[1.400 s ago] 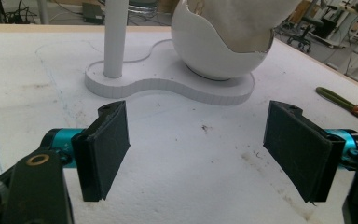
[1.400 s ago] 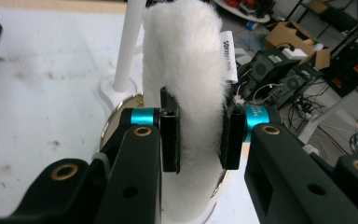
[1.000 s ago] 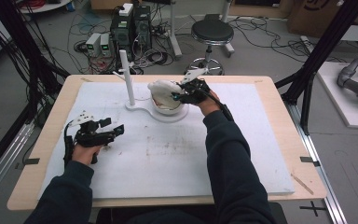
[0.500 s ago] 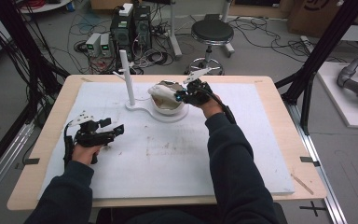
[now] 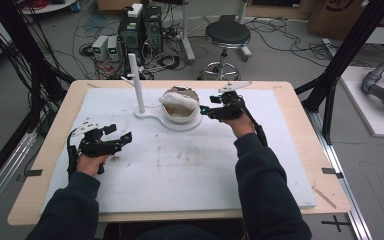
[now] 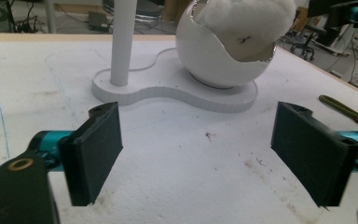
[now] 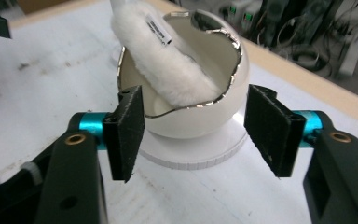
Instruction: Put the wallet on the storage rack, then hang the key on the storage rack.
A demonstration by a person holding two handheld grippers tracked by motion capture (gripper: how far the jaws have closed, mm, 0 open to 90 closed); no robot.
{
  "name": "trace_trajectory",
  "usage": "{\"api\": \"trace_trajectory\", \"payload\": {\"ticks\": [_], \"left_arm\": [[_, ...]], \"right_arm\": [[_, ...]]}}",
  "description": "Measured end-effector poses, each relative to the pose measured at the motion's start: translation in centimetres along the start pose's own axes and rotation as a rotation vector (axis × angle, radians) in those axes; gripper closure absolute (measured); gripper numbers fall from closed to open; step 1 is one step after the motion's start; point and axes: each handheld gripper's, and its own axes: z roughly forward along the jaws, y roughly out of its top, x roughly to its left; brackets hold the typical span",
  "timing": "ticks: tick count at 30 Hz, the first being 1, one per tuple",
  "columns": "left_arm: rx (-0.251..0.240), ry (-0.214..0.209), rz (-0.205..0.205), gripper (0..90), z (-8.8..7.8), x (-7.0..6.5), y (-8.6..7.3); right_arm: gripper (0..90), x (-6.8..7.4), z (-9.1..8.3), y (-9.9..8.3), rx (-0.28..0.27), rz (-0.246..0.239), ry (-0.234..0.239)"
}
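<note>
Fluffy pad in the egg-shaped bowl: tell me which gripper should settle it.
Right, probably. The right gripper sits beside the bowl, jaws open toward the fluffy pad. The left gripper rests farther off on the mat, open.

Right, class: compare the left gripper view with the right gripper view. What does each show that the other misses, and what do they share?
Left gripper view, missed by the right one: the white post standing upright beside the bowl, and a green-handled stick lying on the table at the right edge.
Right gripper view, missed by the left one: the small printed label on the fluffy pad, and the bowl's hollow inside.
Both: the round white bowl on its flat white base, the white fluffy pad sticking out of its opening, and the white table cover.
</note>
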Motion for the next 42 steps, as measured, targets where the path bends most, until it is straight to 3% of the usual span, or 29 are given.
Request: {"api": "trace_trajectory", "payload": {"ticks": [2, 7, 11, 16, 21, 24, 42], "left_arm": [[0.011, 0.005, 0.016, 15.9, 0.1, -0.1, -0.1], [0.039, -0.005, 0.056, 16.7, 0.2, -0.2, -0.2], [0.034, -0.003, 0.089, 18.2, 0.2, -0.3, -0.3], [0.029, 0.012, 0.076, 18.0, 0.2, -0.3, -0.2], [0.02, 0.029, 0.047, 17.9, 0.1, -0.2, -0.2], [0.021, 0.03, 0.045, 17.9, 0.1, -0.3, -0.1], [0.031, 0.028, 0.03, 17.9, 0.4, 0.0, -0.3]], "right_arm": [[32.1, 0.1, -1.2, -0.9, 0.021, -0.012, -0.023], [26.7, 0.7, -4.2, -4.5, 0.042, -0.035, -0.083], [23.8, 0.5, -6.3, -8.0, 0.053, 0.008, -0.113], [23.1, -0.3, -8.5, -11.0, 0.033, 0.093, -0.146], [22.0, -1.1, -9.6, -11.1, -0.008, 0.123, -0.196], [21.9, -1.0, -9.6, -11.2, 0.01, 0.117, -0.218], [22.7, -1.2, -10.1, -11.7, 0.038, 0.149, -0.244]]}}
